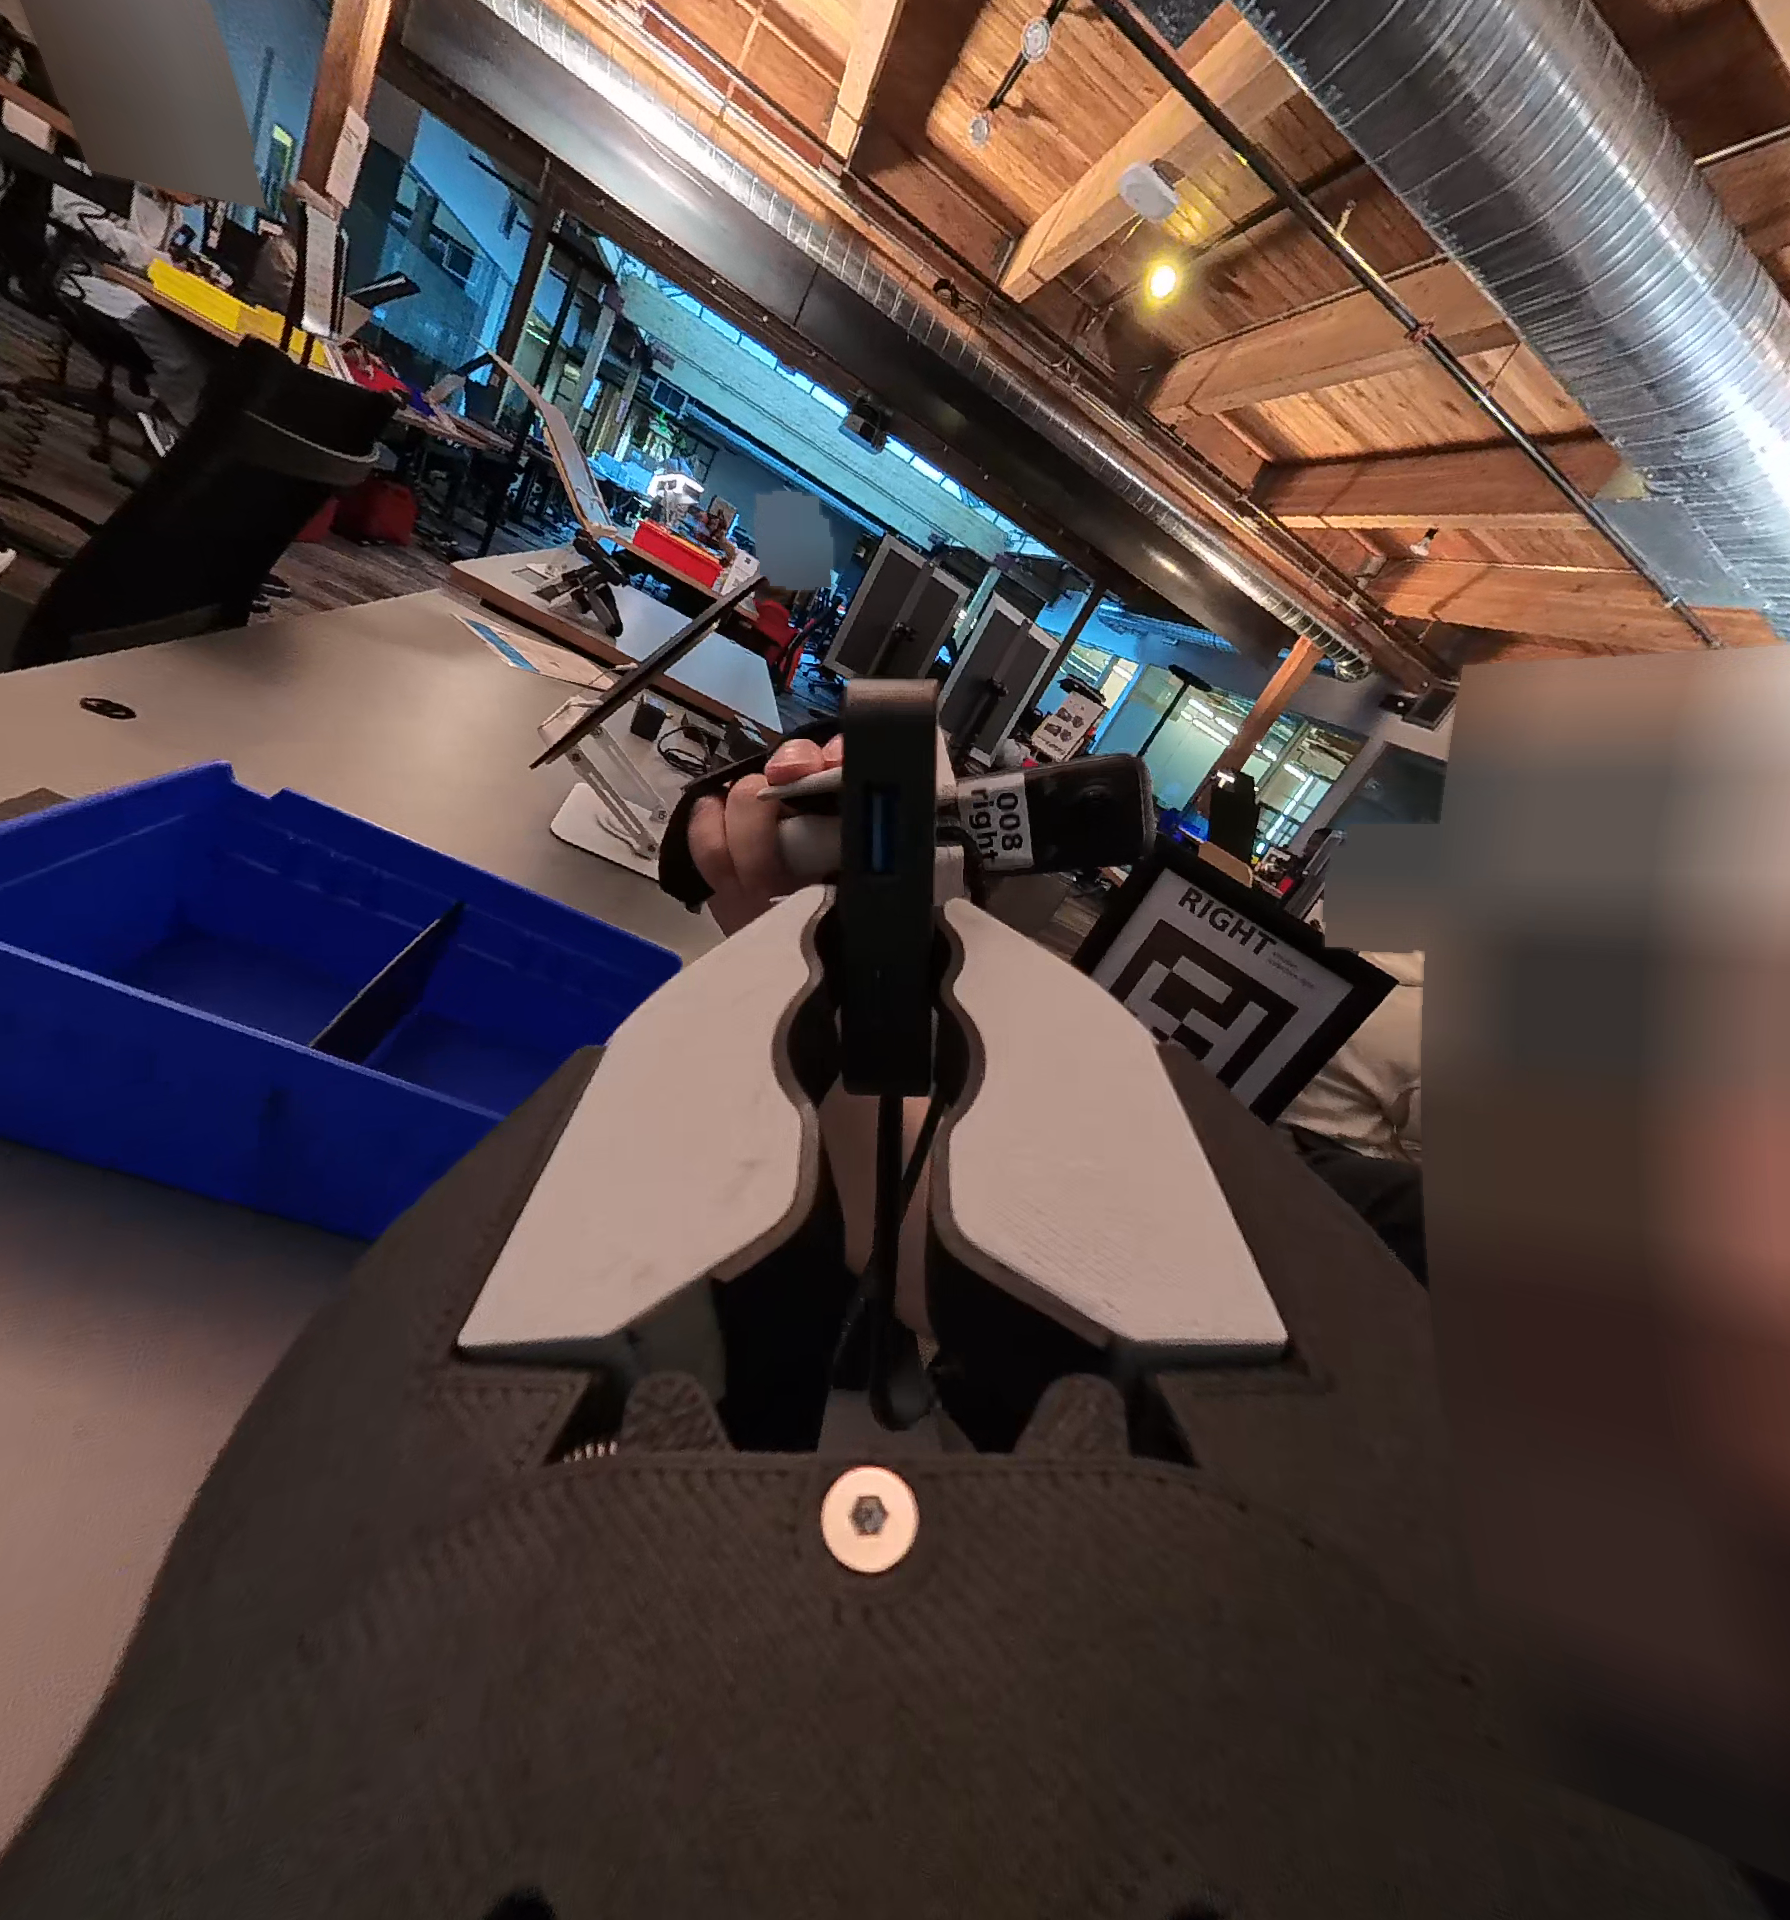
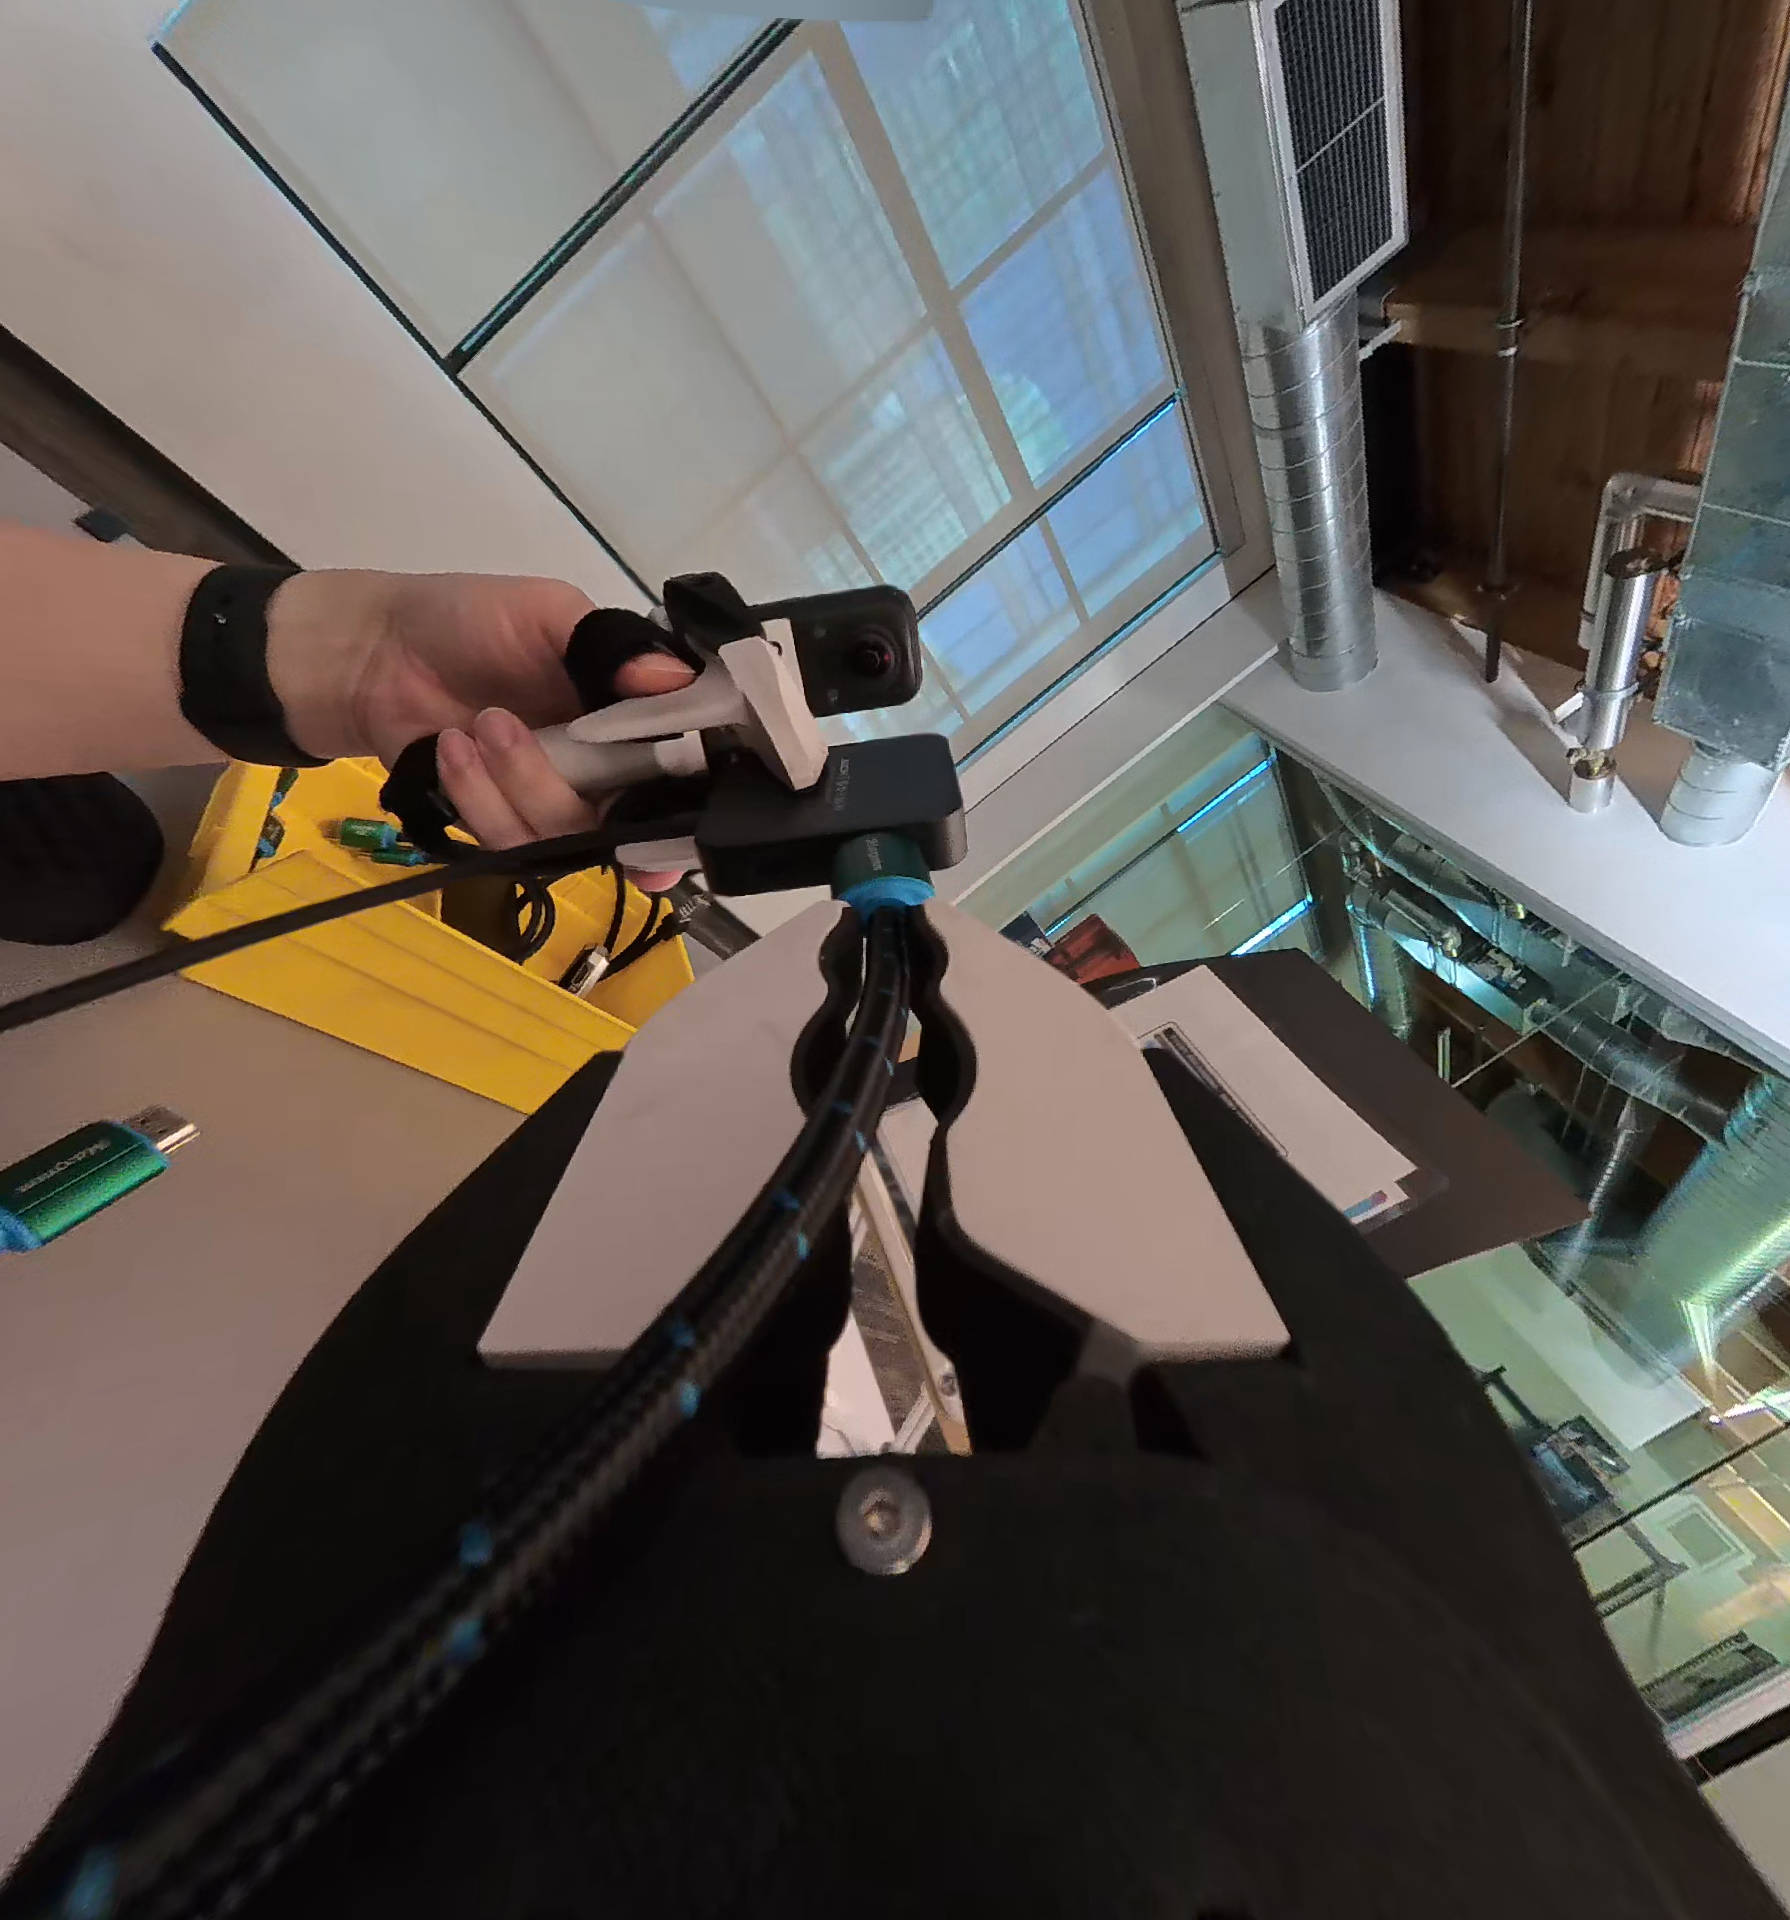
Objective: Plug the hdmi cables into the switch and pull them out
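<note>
My left gripper (image 1: 886, 940) is shut on the black switch (image 1: 889, 883) and holds it upright above the table, a blue port facing me. In the right wrist view the switch (image 2: 860, 795) shows flat, with a green HDMI plug (image 2: 875, 862) seated in its side. My right gripper (image 2: 883, 920) is shut on that plug's black braided cable (image 2: 849, 1101), just behind the blue collar. A second green HDMI plug (image 2: 70, 1174) lies loose on the table at the left. The right gripper (image 1: 1026, 821) also shows behind the switch in the left wrist view.
A blue divided bin (image 1: 247, 987) stands on the grey table (image 1: 299, 686) at the left. A yellow bin (image 2: 403, 935) with several cables sits behind the left hand. A black thin cable (image 2: 247, 935) runs from the switch. A tablet stand (image 1: 621, 748) is farther back.
</note>
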`<state>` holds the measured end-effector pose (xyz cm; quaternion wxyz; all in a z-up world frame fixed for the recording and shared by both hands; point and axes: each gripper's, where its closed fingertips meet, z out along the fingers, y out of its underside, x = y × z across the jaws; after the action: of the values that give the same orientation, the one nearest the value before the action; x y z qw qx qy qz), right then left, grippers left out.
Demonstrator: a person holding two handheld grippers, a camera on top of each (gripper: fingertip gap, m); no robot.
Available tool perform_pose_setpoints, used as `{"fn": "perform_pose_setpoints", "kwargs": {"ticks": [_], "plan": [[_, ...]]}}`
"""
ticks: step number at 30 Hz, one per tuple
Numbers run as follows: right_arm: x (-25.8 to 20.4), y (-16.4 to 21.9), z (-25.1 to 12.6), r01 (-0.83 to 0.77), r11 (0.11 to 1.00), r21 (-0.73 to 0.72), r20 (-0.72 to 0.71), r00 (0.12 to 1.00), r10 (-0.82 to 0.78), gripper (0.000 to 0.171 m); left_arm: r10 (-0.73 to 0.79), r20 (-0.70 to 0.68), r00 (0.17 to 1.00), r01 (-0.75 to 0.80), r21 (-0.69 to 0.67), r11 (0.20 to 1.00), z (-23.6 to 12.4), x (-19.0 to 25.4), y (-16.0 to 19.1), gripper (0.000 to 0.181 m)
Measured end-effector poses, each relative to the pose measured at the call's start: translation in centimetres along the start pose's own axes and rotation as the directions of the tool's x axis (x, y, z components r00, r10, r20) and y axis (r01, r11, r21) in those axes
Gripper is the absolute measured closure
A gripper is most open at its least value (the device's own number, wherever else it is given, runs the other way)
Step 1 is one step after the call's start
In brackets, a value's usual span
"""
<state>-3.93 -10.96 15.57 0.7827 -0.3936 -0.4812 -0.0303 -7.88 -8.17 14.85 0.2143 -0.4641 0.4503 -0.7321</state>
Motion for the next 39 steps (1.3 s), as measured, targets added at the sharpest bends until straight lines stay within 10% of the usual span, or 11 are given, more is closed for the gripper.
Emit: {"fn": "perform_pose_setpoints", "kwargs": {"ticks": [1, 39], "plan": [[0.0, 0.1, 0.1, -0.001, 1.000, 0.000, -0.009, 1.000, 0.001, 0.162, -0.001, 0.001, 1.000, 0.001, 0.007, 1.000, -0.1, -0.1, -0.1, 0.168], [-1.6, -1.1, 1.3, -0.043, 0.998, 0.050, 0.069, 0.997, 0.040, 0.163, 0.085, -0.071, 0.994, -0.089, -0.054, 0.995, 0.5, 1.1, 1.0, 0.167]]}}
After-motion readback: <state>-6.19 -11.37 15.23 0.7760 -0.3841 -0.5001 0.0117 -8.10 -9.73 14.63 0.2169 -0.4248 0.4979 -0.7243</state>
